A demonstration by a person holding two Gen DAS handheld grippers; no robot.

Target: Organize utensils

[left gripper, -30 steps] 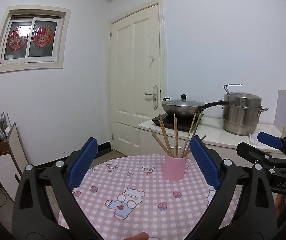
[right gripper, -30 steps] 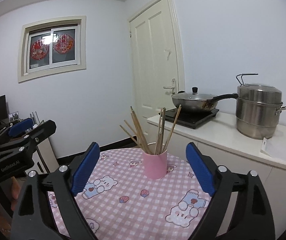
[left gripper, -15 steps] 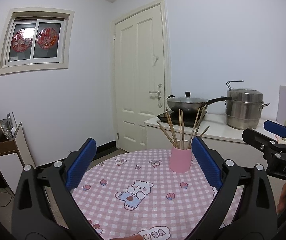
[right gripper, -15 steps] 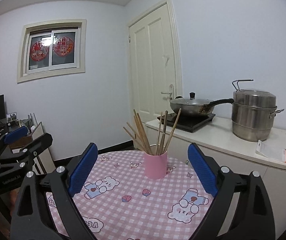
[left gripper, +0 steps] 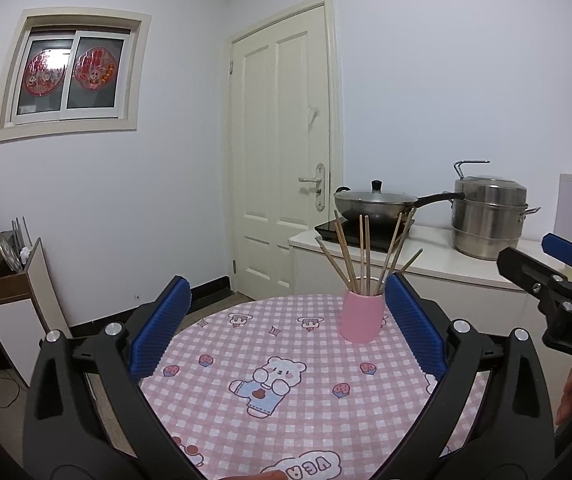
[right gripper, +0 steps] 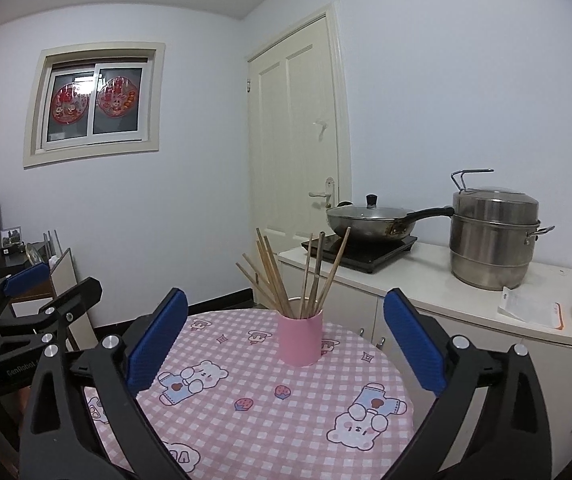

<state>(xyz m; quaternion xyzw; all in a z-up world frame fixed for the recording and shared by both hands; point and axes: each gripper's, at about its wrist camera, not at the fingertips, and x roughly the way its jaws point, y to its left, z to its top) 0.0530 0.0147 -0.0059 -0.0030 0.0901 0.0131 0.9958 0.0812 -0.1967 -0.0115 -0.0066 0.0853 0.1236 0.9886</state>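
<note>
A round surface covered in a pink-and-white checked cloth with cartoon bears carries a small pink cylindrical cup standing upright near its far edge. A bundle of thin wooden chopsticks stands in the cup, fanning outward above its rim.

The left tool, black-framed with blue ribbed pads, is held above the near side of the surface with its jaws wide apart and nothing between them; the cup shows just inside its right pad in that view, well beyond the tips. The right tool is likewise over the near edge, its jaws opening and gripping nothing, with the cup framed between the pads farther off.

Behind the round surface, a white counter bears a black induction hob with a lidded steel wok on it, and a tall stainless steamer pot beside that. A cream panelled door is shut.
</note>
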